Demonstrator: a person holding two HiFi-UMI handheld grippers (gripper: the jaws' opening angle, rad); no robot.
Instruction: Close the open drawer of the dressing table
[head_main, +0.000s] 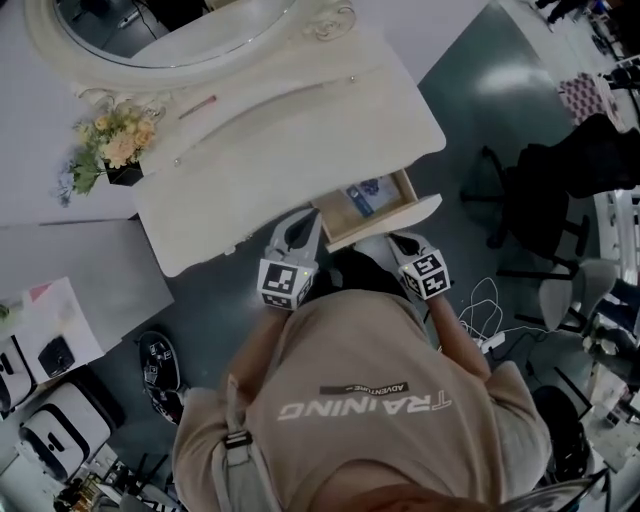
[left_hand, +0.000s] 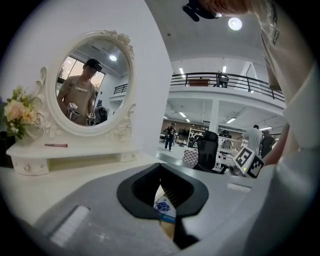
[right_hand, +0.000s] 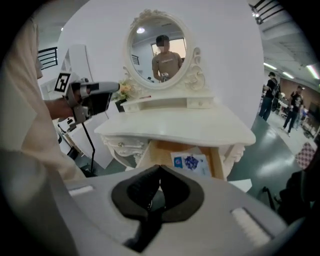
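The white dressing table (head_main: 280, 140) has one wooden drawer (head_main: 392, 207) pulled out at its front right, and a blue-and-white packet (head_main: 365, 193) lies inside. My left gripper (head_main: 300, 230) is at the left end of the drawer's white front, jaws shut and empty. At the right end, my right gripper (head_main: 403, 242) is also shut and empty. The right gripper view looks into the open drawer (right_hand: 182, 152) and onto the packet (right_hand: 190, 162), with the jaw tips (right_hand: 159, 168) touching. In the left gripper view the packet (left_hand: 164, 207) shows through the closed jaws (left_hand: 161, 166).
An oval mirror (head_main: 170, 30) and a flower bouquet (head_main: 110, 145) stand on the table's back. A black office chair (head_main: 560, 190) is at the right, with white cables (head_main: 490, 310) on the floor. Cases (head_main: 50, 420) lie at the lower left.
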